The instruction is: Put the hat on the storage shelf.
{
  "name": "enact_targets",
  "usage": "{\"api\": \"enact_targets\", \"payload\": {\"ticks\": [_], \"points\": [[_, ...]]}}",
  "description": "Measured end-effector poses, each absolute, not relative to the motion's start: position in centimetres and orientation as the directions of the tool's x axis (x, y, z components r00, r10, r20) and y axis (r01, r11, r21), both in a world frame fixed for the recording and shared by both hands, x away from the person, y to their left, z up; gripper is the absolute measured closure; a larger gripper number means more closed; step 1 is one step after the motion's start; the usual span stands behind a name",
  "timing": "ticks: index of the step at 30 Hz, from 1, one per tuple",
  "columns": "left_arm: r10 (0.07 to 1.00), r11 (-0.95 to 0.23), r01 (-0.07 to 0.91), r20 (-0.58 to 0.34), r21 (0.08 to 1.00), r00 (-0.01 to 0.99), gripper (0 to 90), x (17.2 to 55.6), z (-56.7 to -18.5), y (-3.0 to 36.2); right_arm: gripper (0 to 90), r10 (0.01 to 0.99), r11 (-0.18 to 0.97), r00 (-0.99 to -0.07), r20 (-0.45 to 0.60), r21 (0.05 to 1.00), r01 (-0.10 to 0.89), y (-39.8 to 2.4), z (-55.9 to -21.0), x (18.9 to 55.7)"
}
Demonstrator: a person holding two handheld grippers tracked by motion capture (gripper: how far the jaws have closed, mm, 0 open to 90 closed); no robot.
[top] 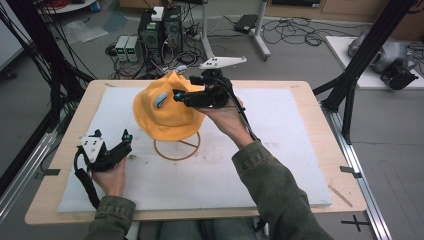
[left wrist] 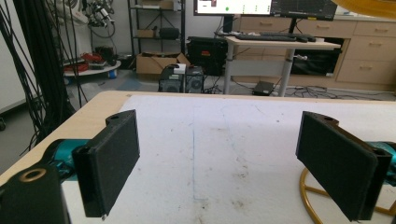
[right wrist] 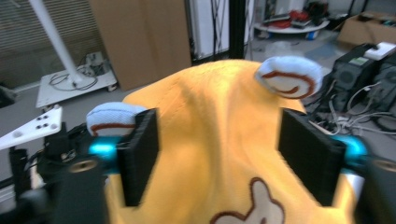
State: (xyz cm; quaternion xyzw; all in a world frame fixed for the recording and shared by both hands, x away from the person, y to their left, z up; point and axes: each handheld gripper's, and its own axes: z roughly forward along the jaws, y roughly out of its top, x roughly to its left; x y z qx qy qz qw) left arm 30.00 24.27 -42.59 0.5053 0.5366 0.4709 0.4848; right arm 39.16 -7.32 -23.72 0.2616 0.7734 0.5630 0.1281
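A yellow hat (top: 162, 117) with pale blue ears (right wrist: 289, 77) sits on a gold wire stand (top: 170, 157) at the middle of the white board. My right gripper (top: 182, 95) is held at the hat's right side, up near its crown. In the right gripper view that gripper (right wrist: 219, 126) is open, its jaws set wide on either side of the hat (right wrist: 210, 93). My left gripper (top: 127, 141) rests low on the board left of the stand. It (left wrist: 219, 140) is open with nothing between its jaws, and the stand's ring (left wrist: 308, 196) lies by its right jaw.
The white board (top: 280, 165) lies on a wooden table (top: 60, 150). Black frame posts (top: 360, 55) stand at the table's far left and right. Computers and cables (top: 160, 30) sit on the floor beyond the far edge.
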Motion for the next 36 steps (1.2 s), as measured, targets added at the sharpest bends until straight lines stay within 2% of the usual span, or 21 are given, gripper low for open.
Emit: {"api": "enact_targets", "payload": {"ticks": [4, 7, 15, 27, 36], "points": [[0.999, 0.045, 0.084, -0.043, 0.995, -0.020, 13.8, 30.0, -42.6, 24.3, 12.4, 0.566, 0.201, -0.819, 0.094, 0.948, 0.248, -8.0, -23.4, 39.1], [0.999, 0.047, 0.081, -0.045, 0.996, -0.023, 13.8, 30.0, -42.6, 24.3, 11.2, 0.604, 0.170, -0.793, 0.077, 0.960, 0.223, -9.1, -22.9, 38.6], [0.996, 0.085, 0.079, -0.083, 0.993, -0.021, 13.8, 29.8, -42.3, 24.6, 11.2, 0.675, 0.090, -0.735, 0.066, 0.981, 0.171, -12.7, -22.2, 37.7], [0.997, 0.072, 0.076, -0.070, 0.994, -0.036, 13.8, 29.7, -42.3, 24.5, 11.2, 0.836, -0.022, -0.547, 0.037, 0.999, 0.032, -19.8, -23.9, 34.9], [0.997, 0.070, 0.077, -0.066, 0.995, -0.049, 13.9, 29.6, -42.2, 24.6, 11.2, 0.916, -0.010, -0.401, 0.001, 1.000, -0.019, -22.9, -26.3, 33.0]]}}
